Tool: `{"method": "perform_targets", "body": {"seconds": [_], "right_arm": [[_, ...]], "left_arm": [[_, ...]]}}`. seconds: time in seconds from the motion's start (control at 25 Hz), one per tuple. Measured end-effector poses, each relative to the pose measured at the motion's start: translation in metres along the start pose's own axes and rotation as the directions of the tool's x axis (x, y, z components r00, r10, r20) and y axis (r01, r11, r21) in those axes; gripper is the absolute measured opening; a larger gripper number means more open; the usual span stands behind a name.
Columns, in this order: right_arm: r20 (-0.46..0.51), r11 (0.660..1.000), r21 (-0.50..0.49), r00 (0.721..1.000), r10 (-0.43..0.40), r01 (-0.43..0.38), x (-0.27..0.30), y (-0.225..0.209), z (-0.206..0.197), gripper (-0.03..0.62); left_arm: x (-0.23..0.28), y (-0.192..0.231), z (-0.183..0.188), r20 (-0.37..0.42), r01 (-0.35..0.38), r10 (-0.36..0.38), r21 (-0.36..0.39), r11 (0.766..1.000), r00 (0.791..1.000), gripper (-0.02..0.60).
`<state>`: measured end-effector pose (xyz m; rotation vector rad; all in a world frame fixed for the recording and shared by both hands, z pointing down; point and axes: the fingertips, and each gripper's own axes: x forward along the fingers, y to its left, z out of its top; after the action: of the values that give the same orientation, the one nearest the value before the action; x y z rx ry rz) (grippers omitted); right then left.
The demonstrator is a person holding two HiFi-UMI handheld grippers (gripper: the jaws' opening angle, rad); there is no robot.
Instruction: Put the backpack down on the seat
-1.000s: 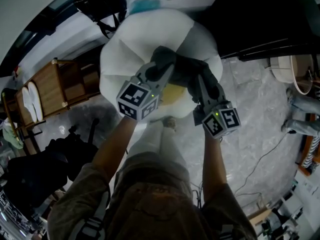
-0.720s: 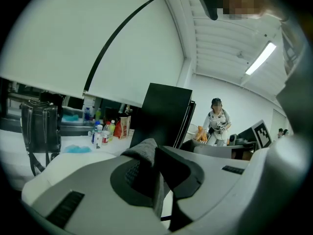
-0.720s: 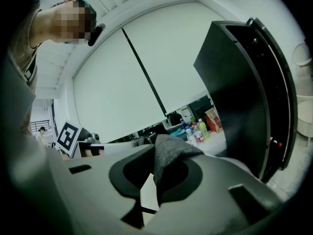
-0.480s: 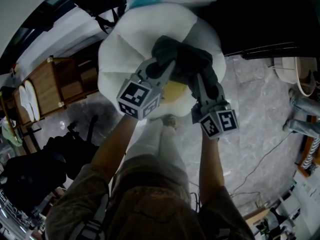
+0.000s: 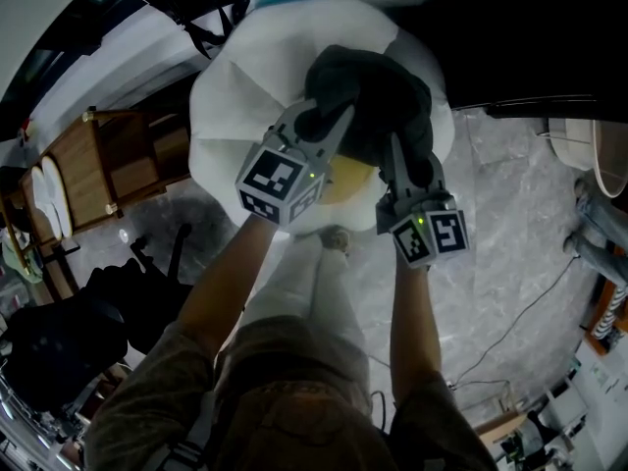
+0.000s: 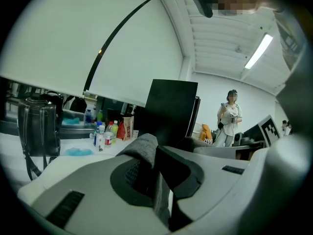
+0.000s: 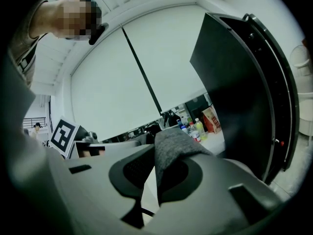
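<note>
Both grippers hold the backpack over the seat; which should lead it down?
Left, probably: the left gripper clamps the backpack over the middle of the seat; the right gripper clamps it nearer the seat's front edge. Lower both together.

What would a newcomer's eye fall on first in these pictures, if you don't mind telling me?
The dark grey fabric backpack stands out at the top centre of the head view, set against a big white rounded seat that bulges out around it. The left gripper and the right gripper sit side by side just below it, each shut on a fold of its grey fabric.
</note>
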<state>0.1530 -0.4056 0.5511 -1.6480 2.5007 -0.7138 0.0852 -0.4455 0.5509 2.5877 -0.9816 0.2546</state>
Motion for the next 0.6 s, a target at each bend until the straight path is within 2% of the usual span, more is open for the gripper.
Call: {"method": "perform_targets", "body": {"seconds": [0.6], "right_arm": [[-0.003,0.998,-0.046,0.999,-0.032,0.031,0.047,-0.051,-0.048,0.041]], "left_arm": [[0.053,0.028,-0.054,0.007,0.026,-0.026,0.024,0.999,1.0,0.032]]}}
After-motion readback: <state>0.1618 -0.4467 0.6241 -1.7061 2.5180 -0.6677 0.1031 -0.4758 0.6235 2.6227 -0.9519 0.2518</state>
